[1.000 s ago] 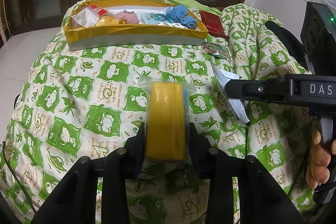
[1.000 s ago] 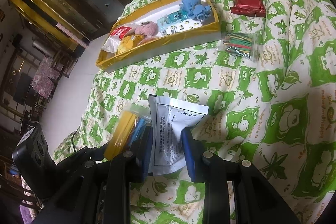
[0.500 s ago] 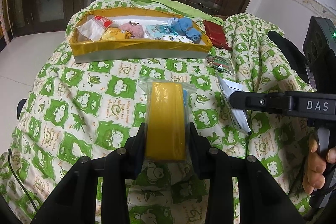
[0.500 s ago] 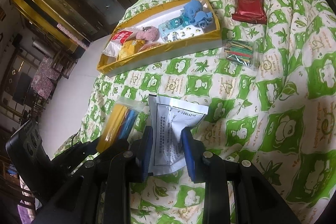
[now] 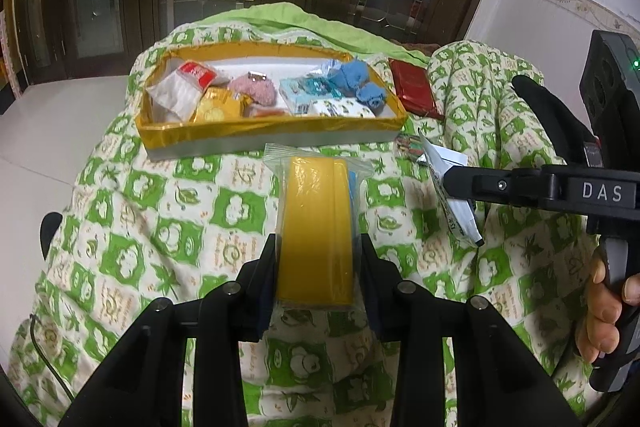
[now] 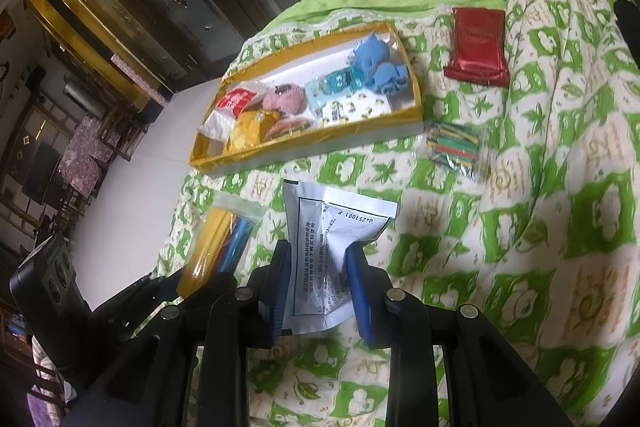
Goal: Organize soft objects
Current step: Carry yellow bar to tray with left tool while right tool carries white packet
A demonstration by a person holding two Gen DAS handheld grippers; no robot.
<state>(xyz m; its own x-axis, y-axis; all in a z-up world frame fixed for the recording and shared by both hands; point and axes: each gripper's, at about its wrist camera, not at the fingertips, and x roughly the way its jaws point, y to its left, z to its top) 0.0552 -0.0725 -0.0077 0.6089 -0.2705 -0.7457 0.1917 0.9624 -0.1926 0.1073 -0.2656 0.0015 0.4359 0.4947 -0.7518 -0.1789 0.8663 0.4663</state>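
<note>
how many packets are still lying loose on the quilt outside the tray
2: the red foil packet lies beside the tray's far right corner, and the clear bag of coloured sticks lies nearer, off its front right corner. Quilt folds may hide more.

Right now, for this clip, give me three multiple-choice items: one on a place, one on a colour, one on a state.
1. Where does the red packet lie?
A. inside the gold-edged box
B. on the quilt beside the box
C. in the right tool

2. What colour is the sponge pack in the left tool?
A. yellow
B. pink
C. black

3. What is the right tool doing?
A. standing open and empty
B. clamping a white printed pouch
C. clamping the blue plush

Key: 1 B, it rests on the quilt outside the box; 2 A, yellow shows through clear wrap; 3 B, the pouch is pinched between its pads.
</note>
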